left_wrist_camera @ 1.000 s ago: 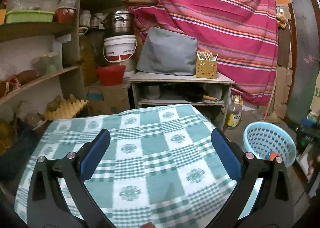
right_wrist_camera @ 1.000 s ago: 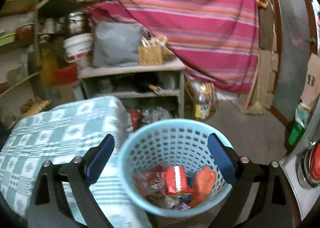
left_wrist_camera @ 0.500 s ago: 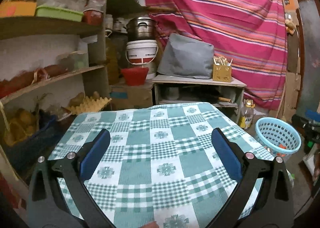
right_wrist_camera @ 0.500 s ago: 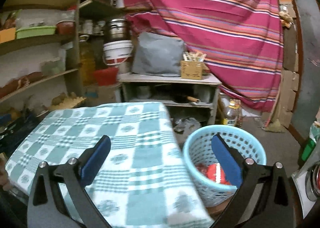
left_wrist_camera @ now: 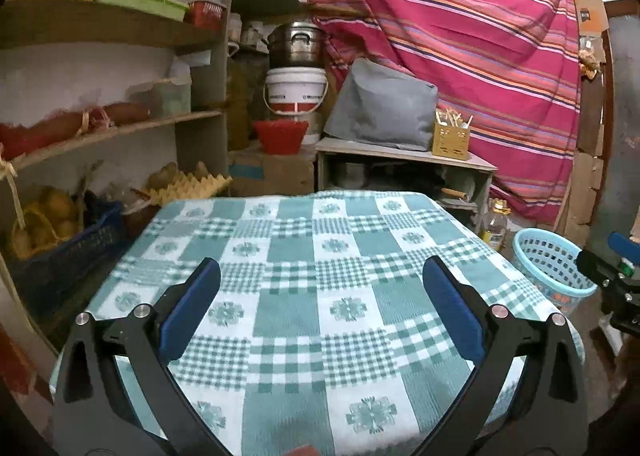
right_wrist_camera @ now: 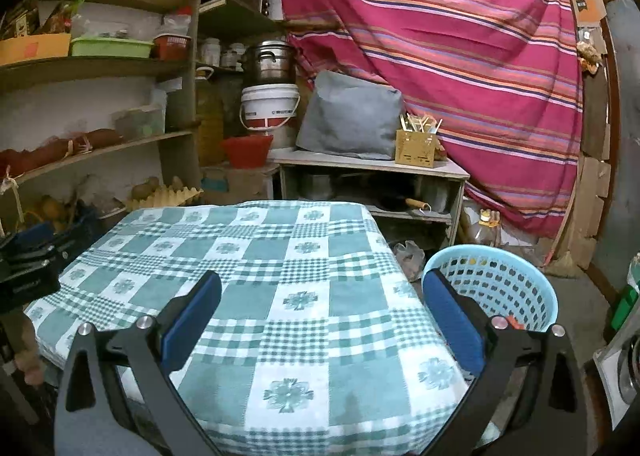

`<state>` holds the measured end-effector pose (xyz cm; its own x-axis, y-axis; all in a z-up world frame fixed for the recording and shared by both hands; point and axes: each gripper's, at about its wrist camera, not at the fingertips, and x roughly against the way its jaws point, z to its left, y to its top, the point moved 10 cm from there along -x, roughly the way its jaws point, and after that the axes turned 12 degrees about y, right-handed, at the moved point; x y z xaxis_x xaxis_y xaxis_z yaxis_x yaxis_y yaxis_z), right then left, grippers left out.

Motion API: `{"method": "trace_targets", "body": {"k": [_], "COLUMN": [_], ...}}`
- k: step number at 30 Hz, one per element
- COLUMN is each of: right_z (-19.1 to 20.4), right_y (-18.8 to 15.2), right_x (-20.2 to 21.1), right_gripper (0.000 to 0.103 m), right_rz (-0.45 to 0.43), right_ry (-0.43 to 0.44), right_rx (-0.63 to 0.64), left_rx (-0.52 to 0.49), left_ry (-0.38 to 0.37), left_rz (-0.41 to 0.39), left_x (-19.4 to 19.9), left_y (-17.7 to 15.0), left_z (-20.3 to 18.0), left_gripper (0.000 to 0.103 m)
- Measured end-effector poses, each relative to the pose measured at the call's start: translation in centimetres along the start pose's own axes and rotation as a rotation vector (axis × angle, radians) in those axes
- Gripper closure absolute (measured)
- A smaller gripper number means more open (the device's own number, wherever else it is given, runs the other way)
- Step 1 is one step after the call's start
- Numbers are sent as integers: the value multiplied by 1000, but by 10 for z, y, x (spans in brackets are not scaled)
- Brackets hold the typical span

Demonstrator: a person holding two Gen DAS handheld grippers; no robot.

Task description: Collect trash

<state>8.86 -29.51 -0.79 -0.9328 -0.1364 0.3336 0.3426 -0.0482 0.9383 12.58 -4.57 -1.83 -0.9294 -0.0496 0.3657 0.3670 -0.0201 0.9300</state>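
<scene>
Above a table (left_wrist_camera: 320,240) with a green checked cloth, both grippers, left (left_wrist_camera: 320,308) and right (right_wrist_camera: 320,308), hang with jaws apart, holding nothing. Right of the table, a blue basket (right_wrist_camera: 516,288) stands on the floor with trash (right_wrist_camera: 512,322) inside. Behind are shelves (right_wrist_camera: 100,67), a bucket (right_wrist_camera: 270,107) and a striped curtain (right_wrist_camera: 460,55).

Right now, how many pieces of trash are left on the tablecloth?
0. The checked tablecloth shows no trash in either view. Wrappers lie in the blue basket beside it. The near edge, behind the fingers, is partly hidden.

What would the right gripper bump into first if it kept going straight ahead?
Most likely the checked tablecloth on the table. The right gripper is open and empty, angled forward and slightly down over it. The blue basket sits off to its right side, not in its path. Depth is hard to judge.
</scene>
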Motion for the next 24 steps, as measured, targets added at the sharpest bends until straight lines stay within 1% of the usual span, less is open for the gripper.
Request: {"method": "trace_targets", "body": {"k": [2,5,10,15,18,24], "right_z": [4,11,24,30,32,35], "right_y": [-4,-10,-7,-16,-21,-22], "right_x": [-1,-6,-6,-12,-17,-18], "right_gripper": [5,5,5,5,5,5], "right_rz": [10,27,12,21,40,34], "right_ry": [3,5,-1,1,-7,-23], "right_rx": [-8,-2,44,33,50,72], "left_rx": [11,21,16,18,12,-24], "left_ry": [-10,-2,32,56,59,68], "left_rz": [21,34,25,5,11,17], "left_x": [-2,-6,-7,-6,-7,-11], "left_y": [-6,-13,-16,-16,-17,-23], "left_z": [2,6,10,11,10,1], "left_gripper": [5,5,5,5,5,5]}}
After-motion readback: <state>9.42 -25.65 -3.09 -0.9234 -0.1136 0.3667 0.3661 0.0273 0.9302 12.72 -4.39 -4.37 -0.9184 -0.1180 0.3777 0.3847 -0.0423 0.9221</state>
